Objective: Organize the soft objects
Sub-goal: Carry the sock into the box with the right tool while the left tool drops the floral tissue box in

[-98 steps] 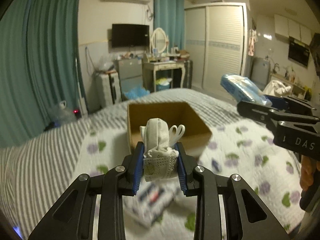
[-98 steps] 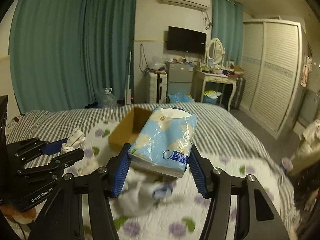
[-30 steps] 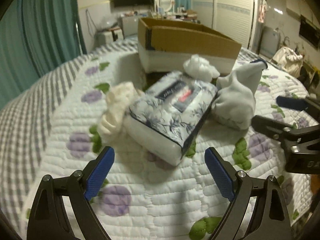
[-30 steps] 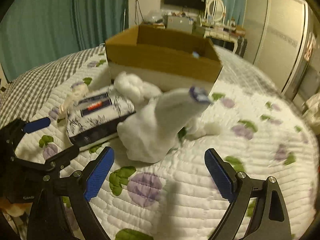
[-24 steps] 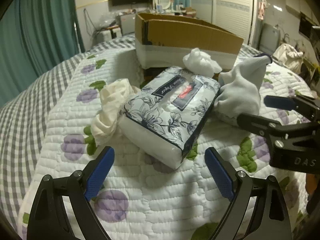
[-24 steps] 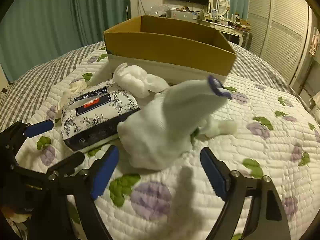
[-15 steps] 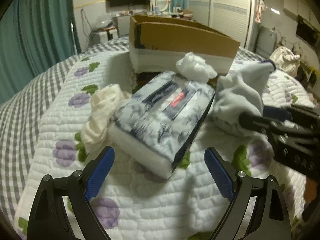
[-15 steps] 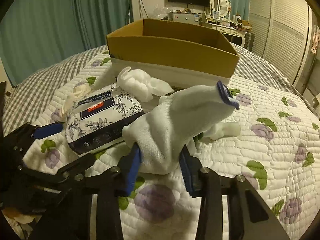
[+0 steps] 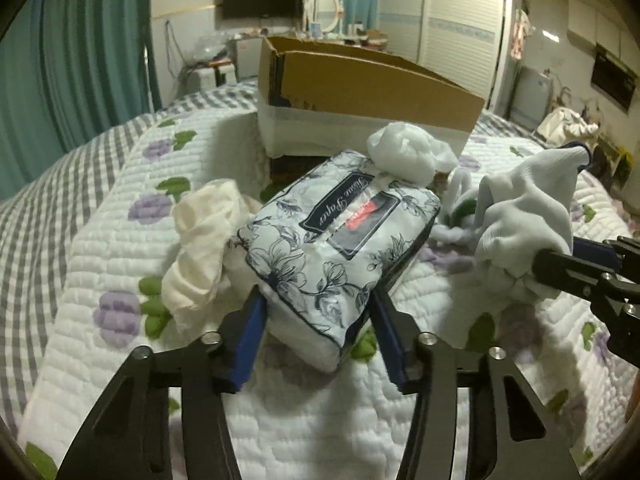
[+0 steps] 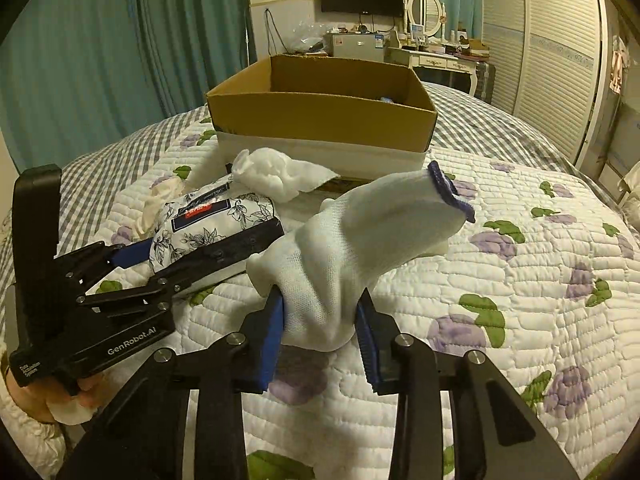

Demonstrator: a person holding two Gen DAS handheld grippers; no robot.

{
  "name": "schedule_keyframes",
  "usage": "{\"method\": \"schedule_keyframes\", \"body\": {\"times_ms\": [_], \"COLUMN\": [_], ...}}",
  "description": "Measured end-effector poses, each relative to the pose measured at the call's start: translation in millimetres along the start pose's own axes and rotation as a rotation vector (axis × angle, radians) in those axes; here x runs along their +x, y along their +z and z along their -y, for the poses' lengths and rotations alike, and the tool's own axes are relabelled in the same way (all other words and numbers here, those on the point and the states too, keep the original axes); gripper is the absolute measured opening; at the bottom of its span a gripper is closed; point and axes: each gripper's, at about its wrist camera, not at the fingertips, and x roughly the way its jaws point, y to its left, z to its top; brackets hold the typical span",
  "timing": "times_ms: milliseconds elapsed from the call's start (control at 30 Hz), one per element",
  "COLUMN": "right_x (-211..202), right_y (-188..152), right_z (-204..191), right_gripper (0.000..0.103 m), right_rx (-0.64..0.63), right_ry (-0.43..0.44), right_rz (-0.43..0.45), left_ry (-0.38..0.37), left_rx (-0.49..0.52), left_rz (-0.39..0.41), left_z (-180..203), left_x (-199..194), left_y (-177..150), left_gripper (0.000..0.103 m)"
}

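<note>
From our left camera, our left gripper [image 9: 318,326] has its jaws squeezed on the near end of the flowery tissue pack [image 9: 340,248], which lies on the bed quilt [image 9: 100,240] before the cardboard box [image 9: 360,92].

From our right camera, our right gripper [image 10: 320,334] has its jaws clamped on the white sock [image 10: 352,240], just beside the tissue pack.

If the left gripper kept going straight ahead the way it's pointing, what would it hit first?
The left gripper already holds the floral tissue pack; pushed onward, that pack would probably meet the cardboard box behind it, though depth is unclear.
</note>
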Motion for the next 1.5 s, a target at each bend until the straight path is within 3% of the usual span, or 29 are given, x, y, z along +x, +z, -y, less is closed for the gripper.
{"method": "schedule_keyframes", "body": {"times_ms": [233, 500, 700, 867, 1167, 1333, 1500], "right_x": [-36, -95, -124, -135, -129, -93, -45], "right_y": [-2, 3, 18, 50, 138, 185, 210], "right_z": [-4, -7, -10, -6, 25, 35, 47], "right_gripper": [0.033, 0.033, 0.033, 0.033, 0.033, 0.033, 0.033], "right_rx": [-0.001, -0.006, -0.015, -0.044, -0.091, -0.124, -0.136], "right_ry": [0.006, 0.021, 0.026, 0.037, 0.0, -0.026, -0.037], "right_rz": [0.052, 0.148, 0.208, 0.245, 0.297, 0.279, 0.257], "left_ry": [-0.054, -0.039, -0.036, -0.028, 0.015, 0.046, 0.078], "left_rx": [-0.02, 0.039, 0.096, 0.113, 0.146, 0.157, 0.17], "left_rz": [0.04, 0.131, 0.16, 0.186, 0.283, 0.29, 0.272], "left_z": [2, 17, 28, 33, 36, 39, 41], "left_x": [-53, -116, -137, -145, -134, -94, -42], "left_y": [-5, 13, 34, 72, 154, 195, 212], "left_gripper": [0.041, 0.033, 0.032, 0.032, 0.032, 0.032, 0.032]}}
